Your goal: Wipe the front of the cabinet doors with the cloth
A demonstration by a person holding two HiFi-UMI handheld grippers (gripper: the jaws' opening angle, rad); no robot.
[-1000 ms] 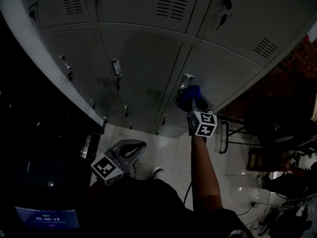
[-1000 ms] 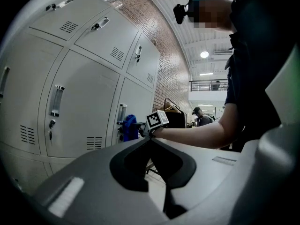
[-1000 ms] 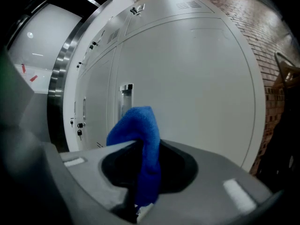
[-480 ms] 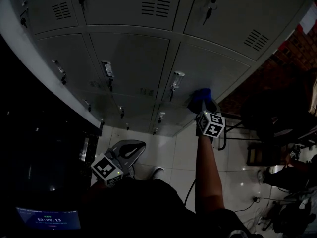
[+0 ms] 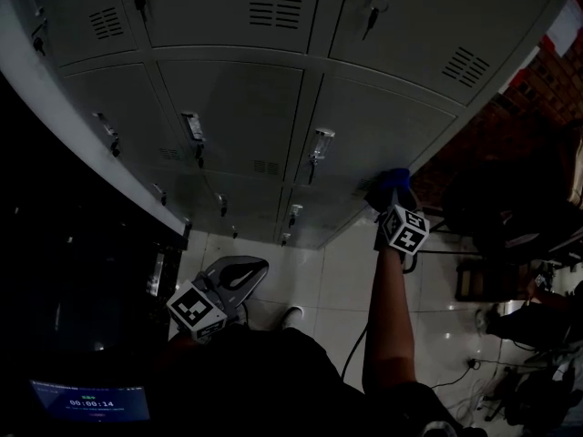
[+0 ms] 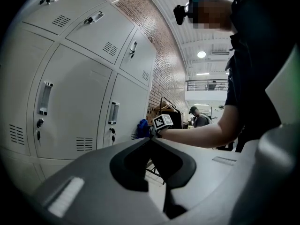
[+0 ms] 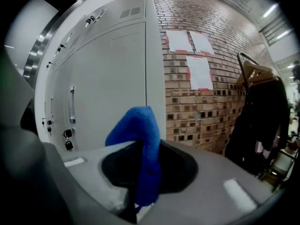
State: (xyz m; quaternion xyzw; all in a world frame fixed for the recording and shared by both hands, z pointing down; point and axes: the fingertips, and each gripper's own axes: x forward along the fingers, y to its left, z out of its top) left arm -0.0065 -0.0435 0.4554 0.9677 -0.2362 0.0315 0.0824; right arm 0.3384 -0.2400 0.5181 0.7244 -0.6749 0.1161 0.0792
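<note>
Pinches the single blue cloth (image 7: 140, 125) in the right gripper (image 5: 393, 206), jaws narrow around its fold so a padded end sticks out toward the cabinet doors (image 5: 232, 107). Reaches at arm's length to the right edge of the middle-row right door (image 5: 383, 126), beside the brick wall (image 7: 197, 102) — probably the end of a wiping stroke; contact unclear. Hangs the left gripper (image 6: 150, 142) low and well apart, jaws together on nothing, likely just out of the way. Counts two grippers, one cloth, three columns of doors, at least three rows.
</note>
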